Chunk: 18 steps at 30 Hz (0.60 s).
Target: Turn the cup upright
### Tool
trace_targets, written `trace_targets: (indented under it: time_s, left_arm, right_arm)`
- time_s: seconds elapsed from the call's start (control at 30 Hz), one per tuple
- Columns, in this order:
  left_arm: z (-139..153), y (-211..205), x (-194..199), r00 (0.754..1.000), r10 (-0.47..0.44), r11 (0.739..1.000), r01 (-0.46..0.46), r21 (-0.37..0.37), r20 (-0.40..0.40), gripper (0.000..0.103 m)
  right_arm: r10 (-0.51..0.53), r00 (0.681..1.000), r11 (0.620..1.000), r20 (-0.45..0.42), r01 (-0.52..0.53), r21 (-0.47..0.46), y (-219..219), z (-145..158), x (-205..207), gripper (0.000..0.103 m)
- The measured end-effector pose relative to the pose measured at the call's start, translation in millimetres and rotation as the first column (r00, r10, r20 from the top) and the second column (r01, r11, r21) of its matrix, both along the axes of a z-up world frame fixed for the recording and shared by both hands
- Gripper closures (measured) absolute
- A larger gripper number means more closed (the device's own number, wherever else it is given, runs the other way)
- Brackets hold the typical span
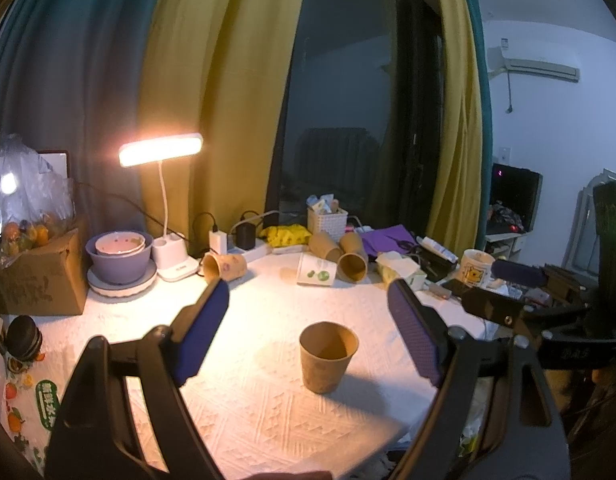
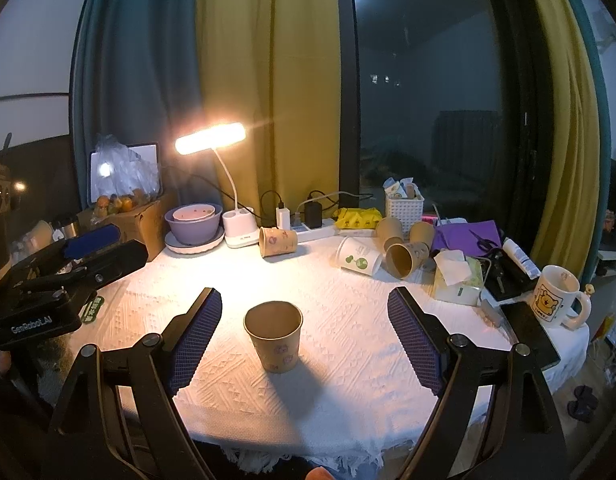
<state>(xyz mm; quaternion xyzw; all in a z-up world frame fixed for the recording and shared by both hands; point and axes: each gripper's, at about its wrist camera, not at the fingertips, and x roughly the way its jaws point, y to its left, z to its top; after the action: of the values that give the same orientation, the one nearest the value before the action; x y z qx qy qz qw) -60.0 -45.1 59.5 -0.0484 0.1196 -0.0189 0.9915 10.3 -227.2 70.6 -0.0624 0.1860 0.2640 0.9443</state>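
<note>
A brown paper cup (image 1: 327, 357) is seen standing upright, mouth up, on the white textured cloth of the worktop (image 1: 268, 412), in the lower middle of both frames. The left claw (image 1: 308, 330) is spread wide, and the cup is framed between its blue pads without being touched. The right claw (image 2: 304, 336) is spread wide as well, with nothing held; the cup (image 2: 273, 335) is placed between its fingers, nearer the left pad. Several more paper cups (image 2: 406, 258) are laid on their sides at the back, near a lit desk lamp (image 2: 210, 138). A mug (image 2: 555, 296) with what appears to be a bear picture is found at the right edge.
</note>
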Motion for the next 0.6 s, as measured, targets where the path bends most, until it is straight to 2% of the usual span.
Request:
trace_targets:
  time_s: [0.6]
  left_arm:
    - [-0.2,0.2,2.4,1.0,-0.003,1.0,0.002,-0.004,-0.004,0.02]
  right_arm:
    - [0.0,1.0,1.0,-0.001,0.0,-0.001,2.2,-2.1,-0.5,0.016]
